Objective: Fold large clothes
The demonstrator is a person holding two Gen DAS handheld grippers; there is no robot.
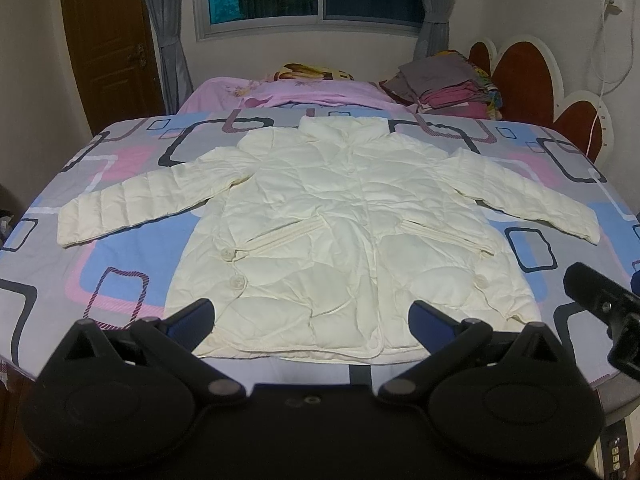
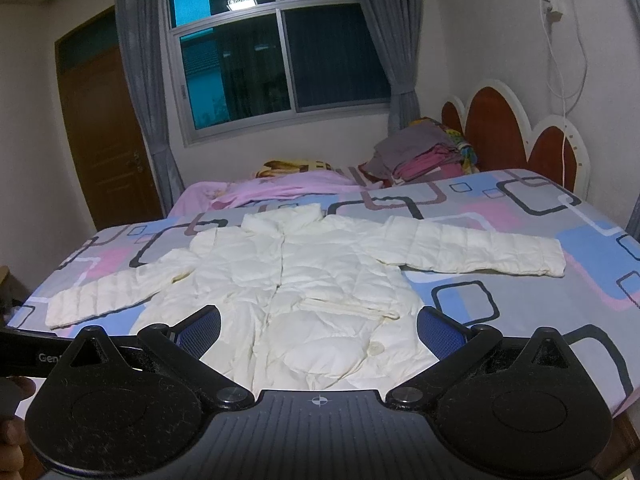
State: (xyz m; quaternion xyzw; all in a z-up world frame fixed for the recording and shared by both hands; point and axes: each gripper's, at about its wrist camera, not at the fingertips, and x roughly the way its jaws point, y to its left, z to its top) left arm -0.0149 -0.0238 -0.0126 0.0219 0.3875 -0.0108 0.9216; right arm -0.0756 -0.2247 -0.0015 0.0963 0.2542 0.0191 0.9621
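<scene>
A puffy white jacket (image 1: pixel 340 232) is laid flat on the bed (image 1: pixel 120 248), front up, with both sleeves spread out wide, likely so that it can be folded neatly. The left gripper (image 1: pixel 312 320) and the right gripper (image 2: pixel 318 328) are held spread wide near the bottom hem, and nothing is gripped yet. No fold has been made so far.

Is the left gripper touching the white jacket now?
Cannot tell. In the left wrist view the left gripper is open over the hem of the white jacket, but no view shows plainly a contact or a gap.
</scene>
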